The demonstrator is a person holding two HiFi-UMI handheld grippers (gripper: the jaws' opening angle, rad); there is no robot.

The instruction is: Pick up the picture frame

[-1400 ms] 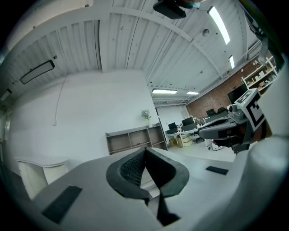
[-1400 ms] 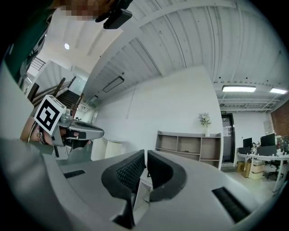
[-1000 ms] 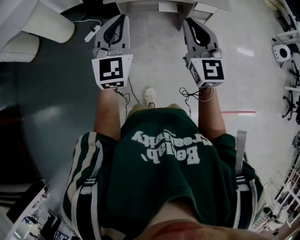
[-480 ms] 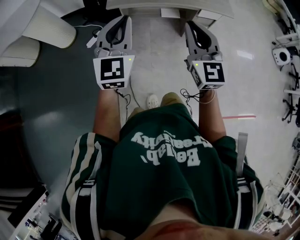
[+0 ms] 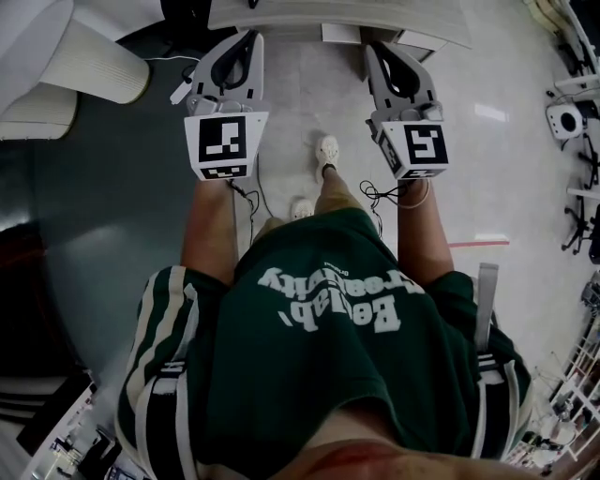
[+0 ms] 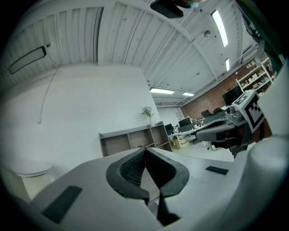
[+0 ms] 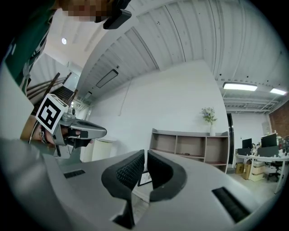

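A small white picture frame (image 7: 145,177) shows low through the gap under the right gripper's pads, lying ahead on a pale surface; I cannot make it out in the other views. My left gripper (image 5: 249,37) and right gripper (image 5: 375,45) are held out level, side by side, in front of the person's body. In the left gripper view its dark ribbed pads (image 6: 135,167) meet at the tip, shut on nothing. The right gripper (image 7: 146,152) also looks shut and empty. Each gripper appears in the other's view, the right gripper (image 6: 219,131) and the left gripper (image 7: 83,131).
A pale table edge (image 5: 281,13) crosses the top of the head view, just beyond the fingertips. A wooden shelf unit (image 7: 194,144) with a vase of flowers (image 7: 208,115) stands against the white wall. White rounded seats (image 5: 94,64) sit at the left; office desks (image 7: 266,158) at the right.
The person has walked forward: the table edge has come nearer at the top and a white shoe has stepped ahead. Both grippers keep the same level pose, still shut.
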